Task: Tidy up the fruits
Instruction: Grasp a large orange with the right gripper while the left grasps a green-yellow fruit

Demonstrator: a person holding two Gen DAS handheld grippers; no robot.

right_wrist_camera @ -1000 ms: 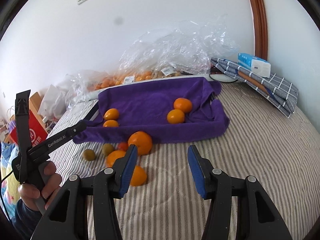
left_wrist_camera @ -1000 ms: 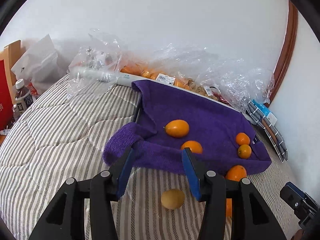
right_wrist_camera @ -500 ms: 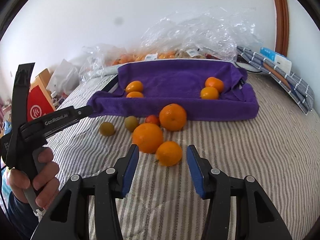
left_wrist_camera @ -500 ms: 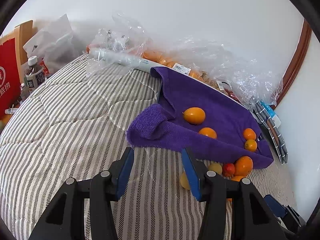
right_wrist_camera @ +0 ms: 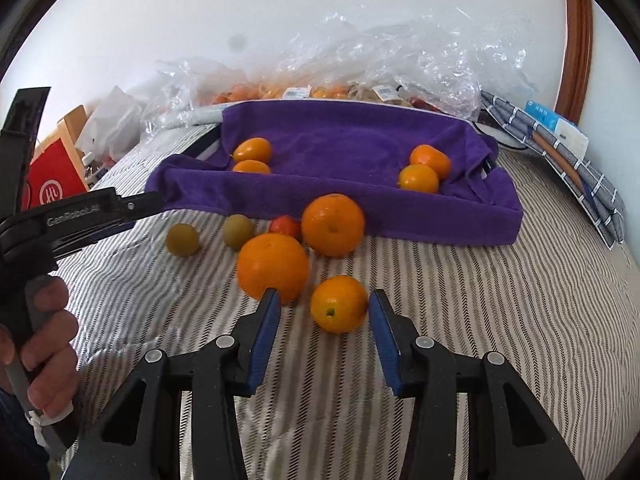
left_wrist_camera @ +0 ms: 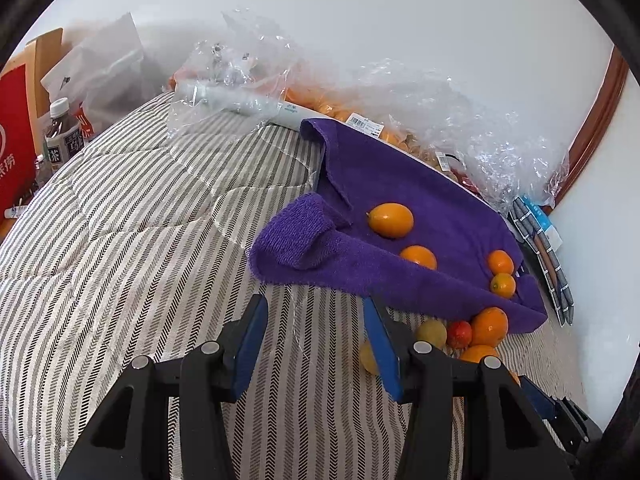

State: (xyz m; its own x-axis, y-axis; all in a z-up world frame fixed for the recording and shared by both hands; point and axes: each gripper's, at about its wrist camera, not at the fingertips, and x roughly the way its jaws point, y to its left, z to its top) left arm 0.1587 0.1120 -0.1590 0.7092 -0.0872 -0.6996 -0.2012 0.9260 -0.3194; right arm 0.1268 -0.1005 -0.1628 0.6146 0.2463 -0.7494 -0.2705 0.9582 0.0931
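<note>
My right gripper (right_wrist_camera: 323, 300) hangs low over the striped bedding, its jaws closing around a small orange (right_wrist_camera: 339, 304); the blue pads stand clear of its skin. Two larger oranges (right_wrist_camera: 273, 267) (right_wrist_camera: 333, 225), a small red fruit (right_wrist_camera: 285, 227) and two greenish fruits (right_wrist_camera: 183, 239) lie loose in front of the purple towel (right_wrist_camera: 360, 140). Small orange fruits (right_wrist_camera: 253, 149) (right_wrist_camera: 430, 159) rest on the towel. My left gripper (left_wrist_camera: 314, 304) is open and empty, short of the towel's (left_wrist_camera: 400, 184) near corner, with the loose fruits (left_wrist_camera: 488, 326) to its right.
Crinkled plastic bags of fruit (right_wrist_camera: 400, 60) line the white wall behind the towel. A folded checked cloth with a tissue pack (right_wrist_camera: 560, 136) lies at the right. A red box (left_wrist_camera: 16, 140) and a bottle (left_wrist_camera: 62, 128) stand at the left bed edge. A hand (right_wrist_camera: 48, 320) holds the left gripper.
The right gripper came forward and down to the loose oranges, and its jaws narrowed with the small orange now between them. The left view swung leftward, putting the towel further right.
</note>
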